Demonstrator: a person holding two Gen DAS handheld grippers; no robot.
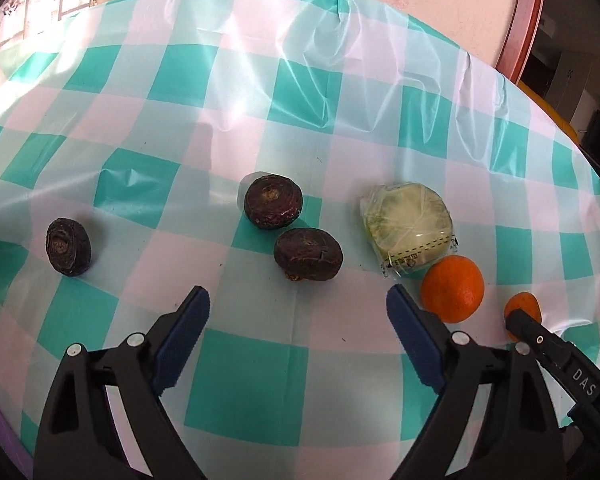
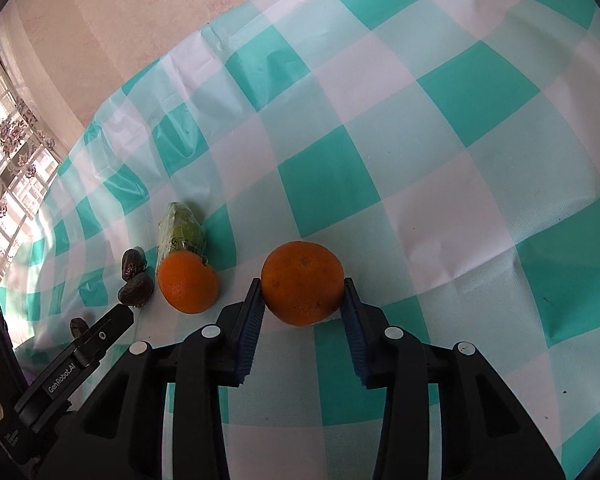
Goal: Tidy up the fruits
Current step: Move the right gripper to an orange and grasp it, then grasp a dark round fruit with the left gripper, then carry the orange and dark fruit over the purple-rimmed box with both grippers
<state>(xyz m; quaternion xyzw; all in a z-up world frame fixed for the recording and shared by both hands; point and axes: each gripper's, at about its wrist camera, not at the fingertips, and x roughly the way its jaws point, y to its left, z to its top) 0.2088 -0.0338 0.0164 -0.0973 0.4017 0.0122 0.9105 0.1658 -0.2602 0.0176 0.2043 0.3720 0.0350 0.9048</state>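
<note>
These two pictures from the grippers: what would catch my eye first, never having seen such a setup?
Probably the bright orange clamped in the right gripper, just above the teal-and-white checked tablecloth. A second orange lies beside a plastic-wrapped pale green item, right of the open left gripper. Three dark, wrinkled round fruits lie scattered ahead of that gripper.

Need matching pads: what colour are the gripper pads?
Blue, ribbed pads, clearest in the left wrist view.
</note>
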